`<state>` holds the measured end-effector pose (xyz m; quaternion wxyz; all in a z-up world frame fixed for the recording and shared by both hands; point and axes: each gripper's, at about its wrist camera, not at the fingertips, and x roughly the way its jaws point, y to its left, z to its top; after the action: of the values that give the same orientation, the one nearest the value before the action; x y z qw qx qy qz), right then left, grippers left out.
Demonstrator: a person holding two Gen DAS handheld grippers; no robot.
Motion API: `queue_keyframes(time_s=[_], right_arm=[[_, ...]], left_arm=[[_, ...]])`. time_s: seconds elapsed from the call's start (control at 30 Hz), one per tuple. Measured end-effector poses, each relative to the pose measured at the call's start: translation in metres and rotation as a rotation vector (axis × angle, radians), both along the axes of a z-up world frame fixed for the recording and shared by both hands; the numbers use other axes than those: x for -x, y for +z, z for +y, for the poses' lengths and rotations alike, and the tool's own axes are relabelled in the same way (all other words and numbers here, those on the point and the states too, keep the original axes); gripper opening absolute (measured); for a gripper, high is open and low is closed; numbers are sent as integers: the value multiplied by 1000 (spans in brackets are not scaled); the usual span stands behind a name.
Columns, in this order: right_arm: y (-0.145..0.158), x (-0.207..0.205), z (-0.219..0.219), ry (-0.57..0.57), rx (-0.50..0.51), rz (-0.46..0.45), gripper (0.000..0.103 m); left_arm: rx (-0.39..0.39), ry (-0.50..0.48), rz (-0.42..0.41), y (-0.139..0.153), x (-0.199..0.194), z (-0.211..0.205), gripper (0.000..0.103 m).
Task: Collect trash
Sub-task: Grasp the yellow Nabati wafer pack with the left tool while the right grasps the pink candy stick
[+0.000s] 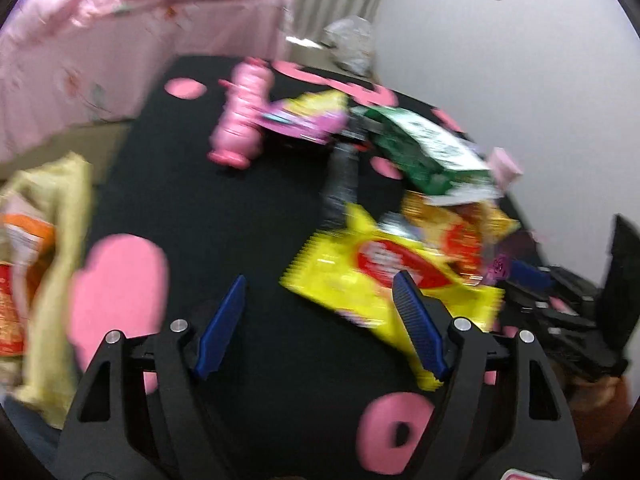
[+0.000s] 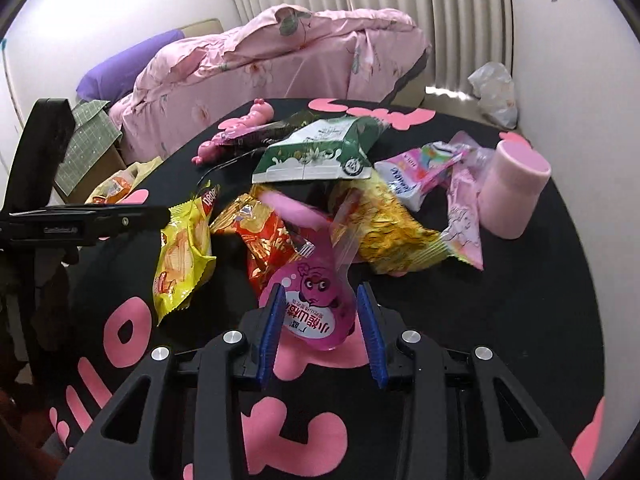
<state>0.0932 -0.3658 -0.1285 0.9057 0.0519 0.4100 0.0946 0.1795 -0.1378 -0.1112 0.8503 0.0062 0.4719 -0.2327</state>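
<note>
In the right wrist view my right gripper (image 2: 320, 286) is shut on a pink jelly pouch (image 2: 316, 304) with a cartoon bear; both blue pads press its sides. Behind it on the black table (image 2: 520, 300) lies a heap of wrappers: a yellow chip bag (image 2: 184, 248), a red-gold wrapper (image 2: 260, 240), a gold wrapper (image 2: 392, 232) and a green-white carton (image 2: 316, 156). The left wrist view is blurred. My left gripper (image 1: 320, 276) stands open above the table, its right finger over the yellow chip bag (image 1: 380, 280), nothing between the pads.
A pale yellow plastic bag (image 1: 60, 240) with wrappers inside hangs at the table's left edge. A pink toy (image 2: 240, 132), pink-white packets (image 2: 420, 172) and a pink cup (image 2: 512, 188) lie on the table. A bed with a pink duvet (image 2: 280, 56) stands behind.
</note>
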Motion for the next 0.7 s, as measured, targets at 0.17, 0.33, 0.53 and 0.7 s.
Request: queue_keyframes(time_s=[0.17, 0.33, 0.53, 0.7], right_arm=[[3, 2, -5, -45, 84, -21, 36], [22, 16, -31, -119, 40, -100, 36], [29, 26, -58, -224, 31, -121, 36], [20, 26, -61, -234, -15, -102, 36]], left_arm=[[102, 6, 68, 11, 1, 11, 71], [151, -153, 23, 32, 27, -27, 71], [-73, -160, -128, 25, 49, -77, 71], [-241, -238, -242, 11, 71, -100, 71]])
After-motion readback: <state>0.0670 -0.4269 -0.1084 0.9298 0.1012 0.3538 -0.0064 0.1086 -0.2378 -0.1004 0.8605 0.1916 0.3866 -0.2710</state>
